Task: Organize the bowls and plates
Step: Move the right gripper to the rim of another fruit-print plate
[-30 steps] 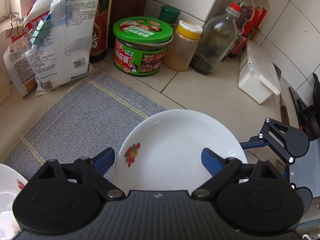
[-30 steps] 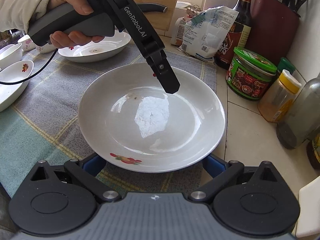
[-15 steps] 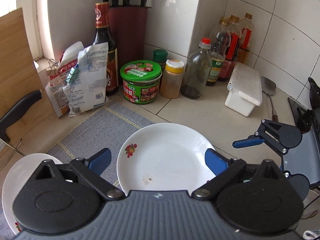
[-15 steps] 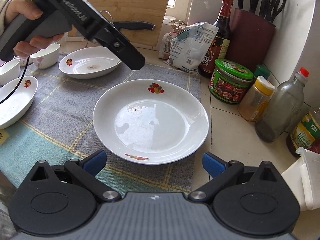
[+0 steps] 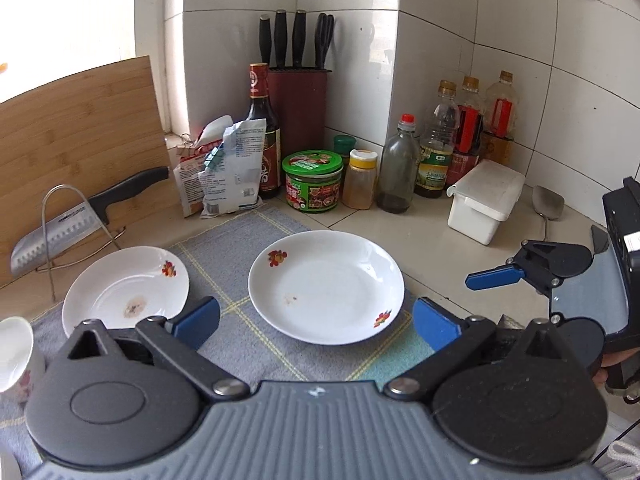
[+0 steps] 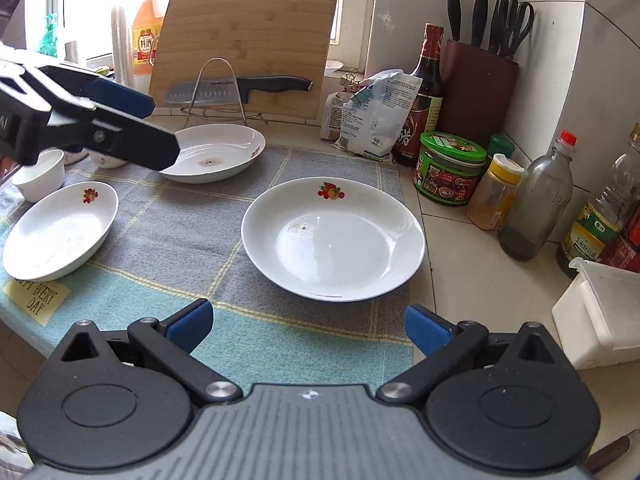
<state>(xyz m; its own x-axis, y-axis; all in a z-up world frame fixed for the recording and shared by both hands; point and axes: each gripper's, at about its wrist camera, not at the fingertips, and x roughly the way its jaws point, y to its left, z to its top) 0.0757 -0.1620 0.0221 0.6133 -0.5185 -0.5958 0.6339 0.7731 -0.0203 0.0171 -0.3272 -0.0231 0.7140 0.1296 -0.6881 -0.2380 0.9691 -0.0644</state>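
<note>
From my remote station: a tiled kitchen surface (image 6: pixel 472 264) carries a grey-and-teal checked mat (image 6: pixel 180 240). Directly on the tiles stand a green-lidded jar (image 6: pixel 448 168), a yellow-capped jar (image 6: pixel 494 192), oil bottles (image 6: pixel 536 200), a white lidded box (image 6: pixel 600 312), packets (image 6: pixel 372 116) and a knife block (image 6: pixel 476 88).

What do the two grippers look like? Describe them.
Both are alike: the left gripper and right gripper have a ribbed grey body, two round black housings, black linkage arms with silver bolts, and blue pads on the fingers.
</note>
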